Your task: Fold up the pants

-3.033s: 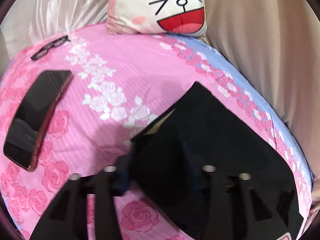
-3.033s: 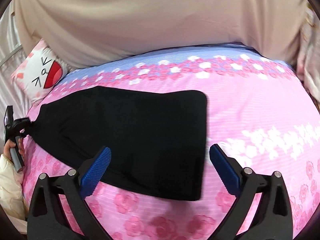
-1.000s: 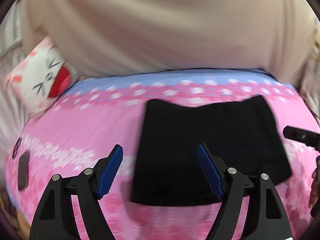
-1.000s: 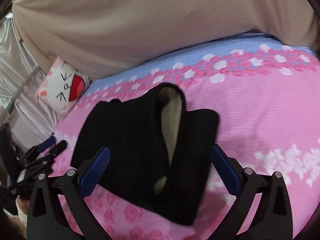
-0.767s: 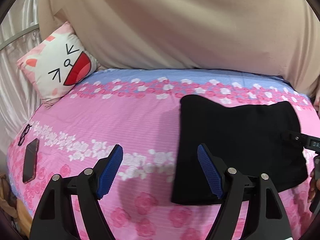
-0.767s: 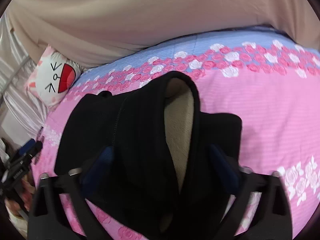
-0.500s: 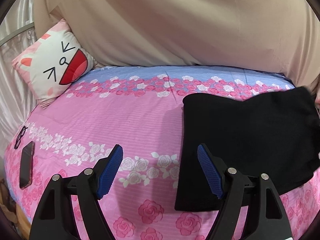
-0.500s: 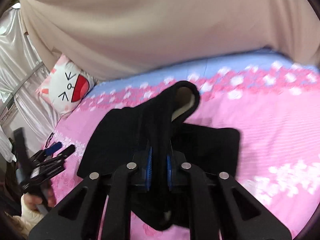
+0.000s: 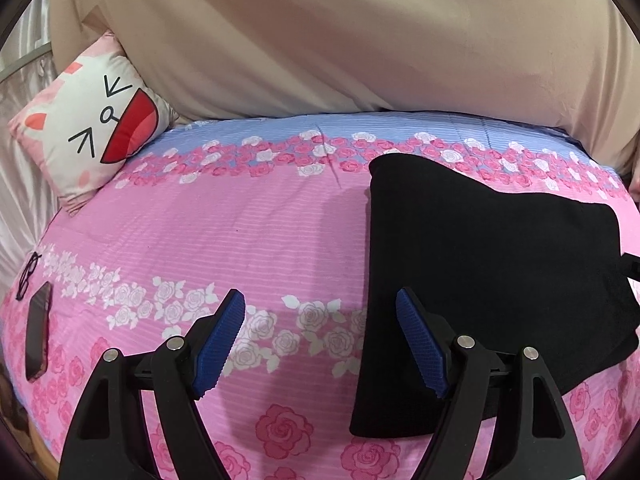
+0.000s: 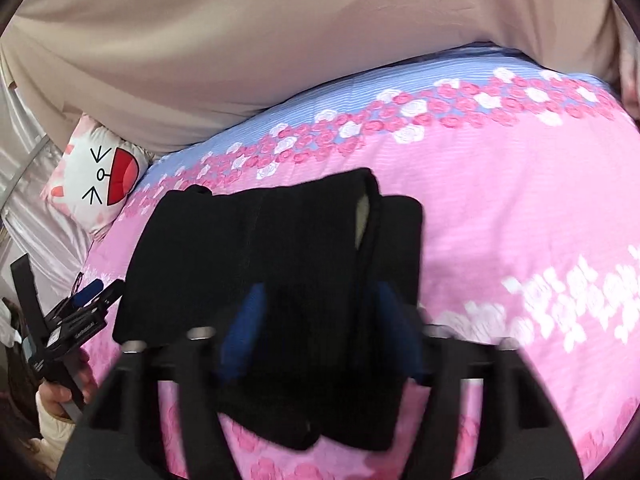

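The black pants [image 9: 480, 272] lie folded on the pink floral bedsheet [image 9: 240, 232], to the right in the left wrist view. My left gripper [image 9: 320, 340] is open and empty, hovering over the sheet with its right finger at the pants' left edge. In the right wrist view the pants [image 10: 260, 248] have a folded layer raised, showing beige lining [image 10: 362, 220]. My right gripper [image 10: 316, 328] is blurred; its blue pads stand apart on either side of the raised fold. The left gripper and the hand holding it show at the far left [image 10: 76, 320].
A cat-face cushion [image 9: 88, 120] leans at the bed's far left corner. A phone [image 9: 38, 336] and glasses [image 9: 28, 276] lie near the left edge. A beige curtain [image 9: 340, 40] hangs behind the bed.
My right gripper was shut on the raised fold half a second ago; its pads now stand apart and the fold has sunk lower. My left gripper stayed open and barely moved.
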`<state>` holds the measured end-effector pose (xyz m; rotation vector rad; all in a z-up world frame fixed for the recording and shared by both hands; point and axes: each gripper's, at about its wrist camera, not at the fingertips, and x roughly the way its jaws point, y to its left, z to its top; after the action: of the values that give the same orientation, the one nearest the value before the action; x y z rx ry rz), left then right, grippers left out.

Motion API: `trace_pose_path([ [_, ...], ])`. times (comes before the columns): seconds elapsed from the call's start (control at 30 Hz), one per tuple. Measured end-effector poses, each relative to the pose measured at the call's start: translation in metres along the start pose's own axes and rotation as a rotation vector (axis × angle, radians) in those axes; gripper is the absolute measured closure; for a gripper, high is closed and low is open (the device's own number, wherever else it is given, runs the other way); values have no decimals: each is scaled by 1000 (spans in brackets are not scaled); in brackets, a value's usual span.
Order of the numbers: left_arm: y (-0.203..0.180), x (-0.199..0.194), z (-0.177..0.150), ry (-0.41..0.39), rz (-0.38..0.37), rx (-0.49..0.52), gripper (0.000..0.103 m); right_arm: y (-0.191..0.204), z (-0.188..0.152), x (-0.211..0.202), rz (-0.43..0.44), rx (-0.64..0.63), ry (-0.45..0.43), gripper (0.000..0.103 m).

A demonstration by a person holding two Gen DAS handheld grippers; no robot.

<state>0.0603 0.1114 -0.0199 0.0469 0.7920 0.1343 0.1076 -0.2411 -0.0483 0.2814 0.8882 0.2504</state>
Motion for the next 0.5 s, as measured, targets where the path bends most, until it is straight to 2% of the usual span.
trace_pose_path([
  [0.03, -2, -1, 0, 0, 8, 2, 28, 2, 1, 6, 11, -9, 4, 51],
  [0.07, -2, -1, 1, 0, 10, 6, 28, 6, 0, 15, 12, -31, 12, 79],
  [0.13, -3, -5, 2, -5, 5, 11, 28, 15, -1, 12, -3, -66, -1, 79],
  [0.17, -3, -7, 3, -9, -1, 12, 28, 19, 1, 0, -25, -85, -36, 79],
  [0.27, -7, -9, 4, -17, -5, 23, 25, 0, -1, -19, -47, -49, -81, 80],
  [0.3, -10, -6, 2, -14, -8, 28, 17, -10, -3, -13, -62, -37, -59, 80],
  [0.37, -15, 3, -2, -11, -3, 35, 16, -26, -11, 10, -58, -10, 8, 79],
  [0.4, -19, 5, -4, -7, 7, 44, 16, -26, -13, 9, -46, 0, -5, 77],
  [0.43, -21, 5, -4, -13, 24, 54, 16, -24, -11, 5, -49, -5, -5, 68],
  [0.5, -20, -2, -1, -32, 34, 62, 16, -13, -3, -16, -131, -29, -58, 62],
])
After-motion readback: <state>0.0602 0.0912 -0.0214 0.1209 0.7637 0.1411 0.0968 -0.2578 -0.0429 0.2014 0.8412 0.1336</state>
